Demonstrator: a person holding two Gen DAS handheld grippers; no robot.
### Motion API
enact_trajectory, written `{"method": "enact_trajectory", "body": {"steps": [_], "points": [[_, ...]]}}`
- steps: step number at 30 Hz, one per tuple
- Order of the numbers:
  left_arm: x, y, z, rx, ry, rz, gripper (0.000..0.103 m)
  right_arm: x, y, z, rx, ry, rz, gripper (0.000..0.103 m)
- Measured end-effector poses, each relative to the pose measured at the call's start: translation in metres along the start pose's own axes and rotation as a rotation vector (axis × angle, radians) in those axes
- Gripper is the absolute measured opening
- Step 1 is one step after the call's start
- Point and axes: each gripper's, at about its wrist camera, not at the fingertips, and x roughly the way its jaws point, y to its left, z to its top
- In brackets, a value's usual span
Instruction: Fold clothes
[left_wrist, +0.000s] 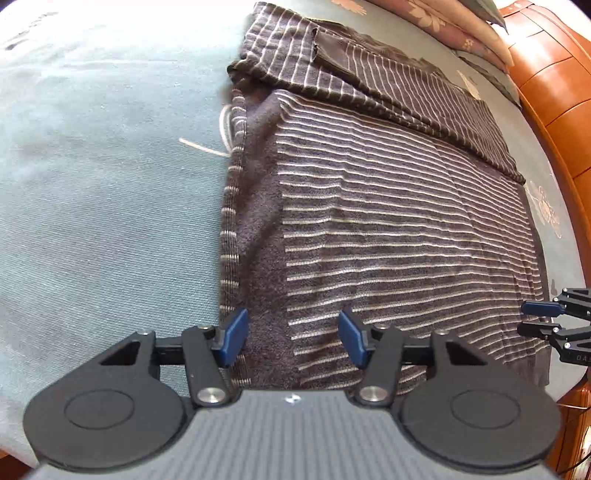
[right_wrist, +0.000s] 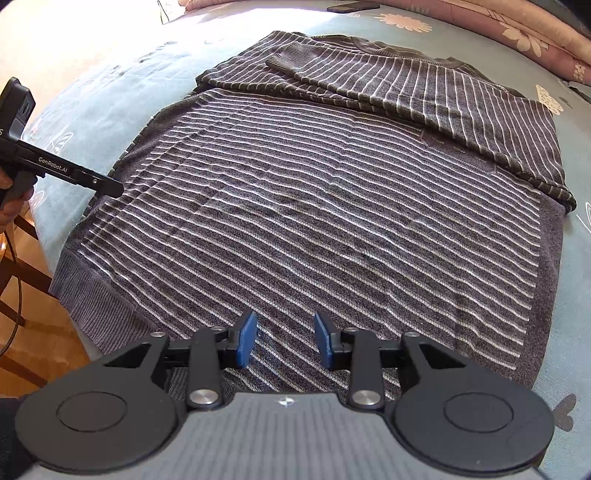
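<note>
Lying flat on a teal bed sheet (right_wrist: 96, 66), the sweater (right_wrist: 314, 206) fills the centre of both views: dark grey knit w/ thin pale stripes, ribbed hem (right_wrist: 107, 317) at lower left of the right-wrist frame. Both sleeves are folded across the chest; one cuff (right_wrist: 291, 59) sits upper centre. A plain grey side panel (left_wrist: 262, 229) runs along the sweater's left edge in the left-wrist view. Left gripper (left_wrist: 291, 334) hovers over that edge near the hem, blue fingers (left_wrist: 234, 338) spread apart, holding nothing. Right gripper (right_wrist: 283, 339) sits low over the hem area, fingers likewise apart and empty. A hand (right_wrist: 9, 199) at the left edge of the right-wrist frame grips the left tool's handle. Floral bedding (right_wrist: 517, 29) lies upper right.
</note>
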Motion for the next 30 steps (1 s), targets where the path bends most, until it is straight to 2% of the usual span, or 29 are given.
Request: {"method": "enact_trajectory", "body": {"steps": [4, 7, 10, 13, 14, 18, 19, 22, 28, 29, 30], "points": [[-0.007, 0.003, 0.037, 0.012, -0.107, -0.077, 0.055, 0.009, 0.001, 0.008, 0.022, 0.006, -0.01, 0.039], [0.008, 0.013, 0.077, -0.022, -0.187, -0.096, 0.055, 0.015, 0.007, 0.017, 0.022, 0.002, -0.01, 0.039], [0.027, 0.025, 0.108, -0.06, -0.206, -0.132, 0.055, 0.021, 0.014, 0.029, 0.009, 0.001, -0.003, 0.039], [0.054, 0.033, 0.131, -0.057, -0.147, -0.186, 0.057, 0.028, 0.017, 0.038, 0.0, 0.007, -0.007, 0.039], [0.064, 0.034, 0.136, -0.042, -0.124, -0.155, 0.057, 0.031, 0.016, 0.041, 0.007, 0.01, -0.009, 0.039], [0.068, 0.027, 0.148, 0.105, -0.179, -0.016, 0.051, 0.041, 0.013, 0.05, 0.044, 0.016, -0.02, 0.039], [0.067, 0.027, 0.15, 0.108, -0.175, -0.014, 0.051, 0.043, 0.013, 0.052, 0.051, 0.018, -0.018, 0.039], [0.062, 0.027, 0.152, 0.098, -0.143, -0.069, 0.052, 0.046, 0.013, 0.058, 0.054, 0.02, -0.023, 0.039], [0.049, 0.023, 0.145, 0.098, -0.072, -0.229, 0.064, 0.048, 0.014, 0.07, 0.041, 0.007, -0.025, 0.04], [0.052, 0.021, 0.142, 0.113, -0.055, -0.2, 0.066, 0.049, 0.014, 0.07, 0.037, 0.009, -0.026, 0.04], [0.058, 0.019, 0.14, 0.147, -0.04, -0.111, 0.065, 0.05, 0.014, 0.071, 0.035, 0.009, -0.031, 0.04]]}}
